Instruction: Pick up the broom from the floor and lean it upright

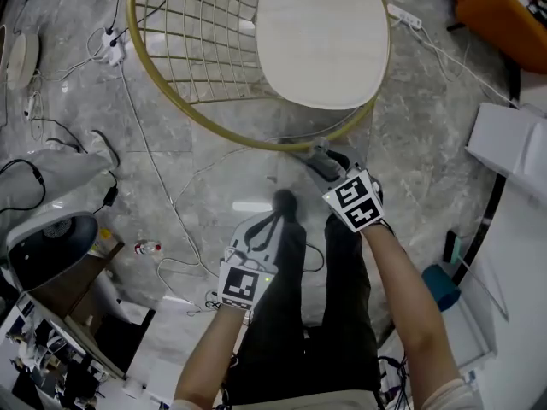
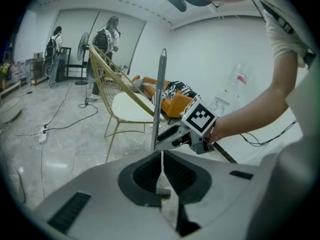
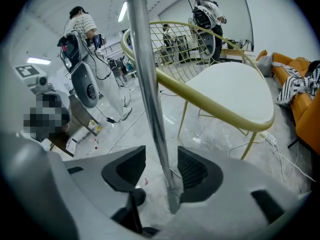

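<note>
**A:** What big things are there, and how many?

**B:** One chair (image 1: 320,37) with a gold wire back and a white seat, at twelve o'clock in the head view. One orange sofa (image 1: 500,7) is at two o'clock, and one white machine (image 1: 51,199) is at nine. All of them stand on a grey stone floor (image 1: 410,143).

**A:** And the broom?

**B:** One broom (image 3: 150,109), and only its metal handle shows. It stands upright just in front of the chair. In the right gripper view it crosses the gold rim, but I cannot tell whether it touches it.

**A:** The tools?

**B:** Two. The right gripper (image 3: 160,151) has its jaws wide apart. The handle passes between them, closer to the pad on the three o'clock side, and neither pad clamps it. The left gripper (image 2: 161,156) has its jaws drawn together to a thin slit with nothing in them. The handle rises beyond their tips at twelve o'clock.

**A:** Any writing?

**B:** None I can read. There are black-and-white square markers on a cube (image 1: 355,199) on the right tool and on a second cube (image 1: 240,284) on the left.

**A:** What else is around?

**B:** In the left gripper view a person (image 2: 54,44) and a second person (image 2: 110,34), both with backpacks, stand at ten and eleven o'clock. One fan (image 2: 82,46) stands between them. In the head view a white power strip (image 1: 111,45) lies at ten o'clock and a second power strip (image 1: 402,14) at one. One small bottle (image 1: 147,248) lies at eight.
</note>
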The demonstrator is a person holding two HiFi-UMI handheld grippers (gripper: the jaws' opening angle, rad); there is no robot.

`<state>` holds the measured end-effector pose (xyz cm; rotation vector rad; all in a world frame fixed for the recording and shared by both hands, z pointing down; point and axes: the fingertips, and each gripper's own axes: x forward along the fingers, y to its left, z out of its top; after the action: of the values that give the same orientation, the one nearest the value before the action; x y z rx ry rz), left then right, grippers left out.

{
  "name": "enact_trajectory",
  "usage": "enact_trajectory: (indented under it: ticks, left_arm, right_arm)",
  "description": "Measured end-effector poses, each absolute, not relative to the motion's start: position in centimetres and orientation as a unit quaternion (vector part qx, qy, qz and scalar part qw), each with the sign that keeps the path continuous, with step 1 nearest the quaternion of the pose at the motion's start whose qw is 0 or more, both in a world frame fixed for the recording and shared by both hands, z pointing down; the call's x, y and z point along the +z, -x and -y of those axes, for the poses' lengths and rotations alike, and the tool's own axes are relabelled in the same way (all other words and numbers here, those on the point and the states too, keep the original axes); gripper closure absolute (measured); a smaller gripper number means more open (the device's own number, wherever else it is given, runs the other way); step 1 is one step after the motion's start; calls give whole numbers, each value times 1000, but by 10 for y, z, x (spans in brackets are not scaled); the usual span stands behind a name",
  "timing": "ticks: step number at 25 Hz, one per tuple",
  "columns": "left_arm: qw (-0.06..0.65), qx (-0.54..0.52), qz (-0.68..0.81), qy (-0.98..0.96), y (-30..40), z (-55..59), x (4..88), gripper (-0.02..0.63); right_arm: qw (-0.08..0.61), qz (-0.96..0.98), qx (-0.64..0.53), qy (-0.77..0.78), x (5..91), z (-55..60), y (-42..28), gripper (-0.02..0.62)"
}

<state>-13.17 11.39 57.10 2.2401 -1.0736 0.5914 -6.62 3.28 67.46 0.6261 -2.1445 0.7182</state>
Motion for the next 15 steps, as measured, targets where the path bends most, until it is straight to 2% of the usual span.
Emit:
enact_trajectory:
  ticks: [9, 15]
  left_arm:
    - [269, 201, 398, -853, 122, -101, 500, 592]
    - [259, 175, 402, -861, 128, -95, 461, 591]
  right_arm:
    - [347, 846, 289, -283, 582, -31, 46, 413]
    - [307, 847, 297, -317, 510, -44, 29, 525]
